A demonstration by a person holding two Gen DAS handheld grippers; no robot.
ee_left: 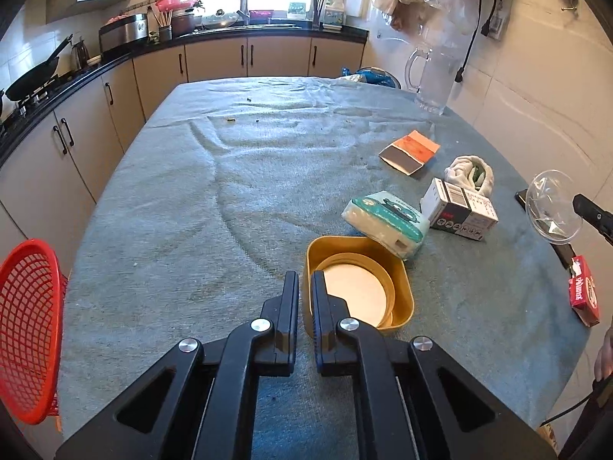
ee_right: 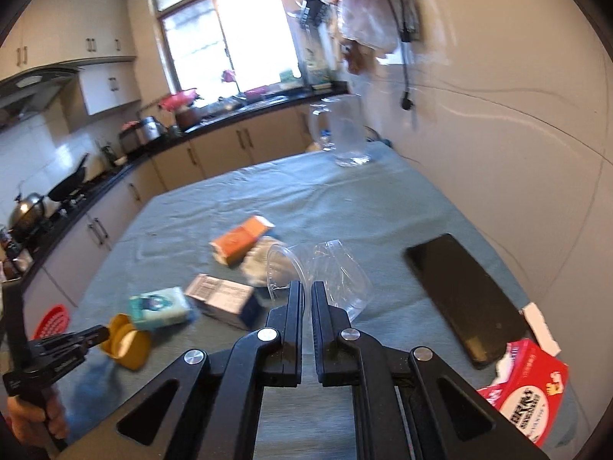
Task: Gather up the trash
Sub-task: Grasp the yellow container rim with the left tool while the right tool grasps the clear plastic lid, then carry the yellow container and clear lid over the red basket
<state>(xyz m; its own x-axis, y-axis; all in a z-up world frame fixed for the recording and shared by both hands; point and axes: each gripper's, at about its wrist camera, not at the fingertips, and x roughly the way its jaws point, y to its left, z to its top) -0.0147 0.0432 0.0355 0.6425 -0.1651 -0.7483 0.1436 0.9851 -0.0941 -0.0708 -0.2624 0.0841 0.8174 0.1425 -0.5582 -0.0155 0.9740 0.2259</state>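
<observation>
My left gripper (ee_left: 304, 274) is shut on the near left wall of a yellow square container (ee_left: 364, 287) with a round lid inside. In the right wrist view the same container (ee_right: 128, 347) hangs at the left gripper's (ee_right: 100, 334) tips. My right gripper (ee_right: 306, 283) is shut on the rim of a clear plastic cup (ee_right: 333, 272), which lies tilted above the cloth. From the left wrist the cup (ee_left: 553, 207) shows at the far right. A tissue pack (ee_left: 387, 220), a white and dark box (ee_left: 459, 211), an orange carton (ee_left: 410, 151) and a crumpled white wad (ee_left: 471, 172) lie on the table.
A grey-blue cloth covers the table (ee_left: 230, 191). A red mesh basket (ee_left: 27, 329) stands off its left edge. A glass pitcher (ee_left: 433, 76) is at the far right corner. A black phone (ee_right: 463, 299) and a red box (ee_right: 525, 387) lie near the right edge. Kitchen counters run along the left and back.
</observation>
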